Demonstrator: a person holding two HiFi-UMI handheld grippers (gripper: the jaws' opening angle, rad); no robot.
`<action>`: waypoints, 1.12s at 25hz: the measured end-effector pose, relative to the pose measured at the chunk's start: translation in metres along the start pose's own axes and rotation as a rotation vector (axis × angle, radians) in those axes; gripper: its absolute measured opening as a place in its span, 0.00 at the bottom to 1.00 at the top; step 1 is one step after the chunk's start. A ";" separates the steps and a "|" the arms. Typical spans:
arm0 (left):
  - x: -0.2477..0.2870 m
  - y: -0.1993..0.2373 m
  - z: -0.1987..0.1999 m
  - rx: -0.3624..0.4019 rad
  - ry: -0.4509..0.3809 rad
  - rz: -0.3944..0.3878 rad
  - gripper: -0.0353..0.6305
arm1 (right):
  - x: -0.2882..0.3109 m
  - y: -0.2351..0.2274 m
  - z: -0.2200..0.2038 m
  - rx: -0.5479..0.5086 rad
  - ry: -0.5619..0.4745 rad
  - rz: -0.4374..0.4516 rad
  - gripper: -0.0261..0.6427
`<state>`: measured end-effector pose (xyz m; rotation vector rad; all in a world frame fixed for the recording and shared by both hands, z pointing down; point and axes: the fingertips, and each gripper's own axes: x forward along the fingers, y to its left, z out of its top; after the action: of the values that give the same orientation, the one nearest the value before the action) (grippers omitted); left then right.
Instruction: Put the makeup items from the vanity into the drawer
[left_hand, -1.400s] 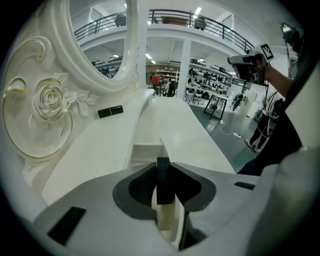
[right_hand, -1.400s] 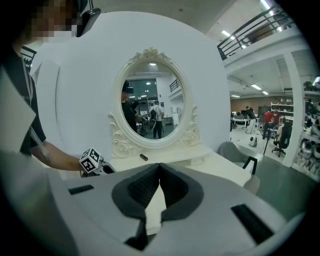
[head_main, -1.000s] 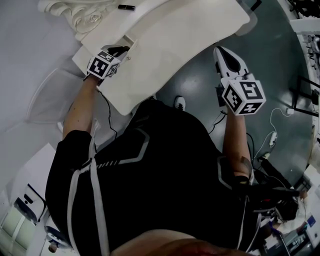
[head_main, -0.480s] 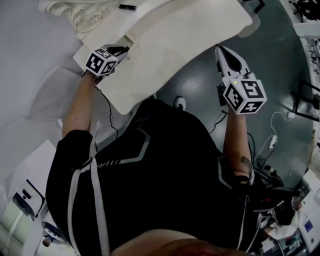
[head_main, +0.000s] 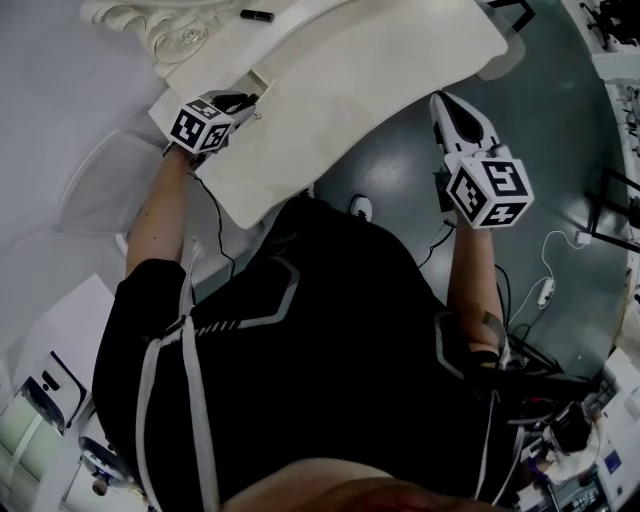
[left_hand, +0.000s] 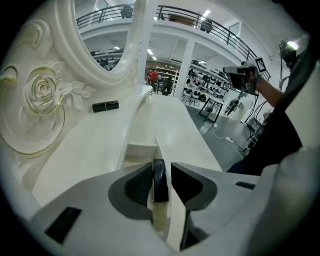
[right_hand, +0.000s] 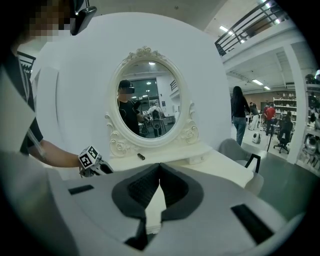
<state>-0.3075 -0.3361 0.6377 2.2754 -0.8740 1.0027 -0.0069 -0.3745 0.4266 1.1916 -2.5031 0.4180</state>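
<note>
"Left gripper view, what's between the jaws?"

"A thin black flat makeup piece, seen edge-on. It may be a compact, but I can't say for sure. My left gripper has just been opening its jaws. The piece leans on the left pad and a gap shows at the right pad, so I call it let go. It sits right above the open white drawer in the glossy white vanity top."

"And the right?"

"My right gripper is clenched on nothing, held off to the side of the vanity, over the grey floor."

"What's left up there?"

"A small black lipstick tube, lying on its side on the vanity top near the carved white mirror frame. I judge it light, stiff and smooth, and round enough to roll or squirt out of the pads. I'd take it across the middle of its length, jaws square to its axis, with a gentle squeeze"
</note>
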 end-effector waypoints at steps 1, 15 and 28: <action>0.000 -0.001 0.001 -0.005 -0.006 -0.004 0.22 | -0.001 -0.001 0.000 -0.002 -0.001 0.002 0.05; -0.002 -0.002 0.004 -0.031 -0.033 0.065 0.29 | -0.013 -0.008 0.005 -0.025 -0.023 0.047 0.05; -0.084 -0.037 0.067 -0.070 -0.384 0.274 0.29 | -0.039 -0.011 0.023 -0.075 -0.099 0.162 0.05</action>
<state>-0.2941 -0.3259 0.5257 2.3704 -1.3865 0.6327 0.0205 -0.3634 0.3904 1.0093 -2.6861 0.3091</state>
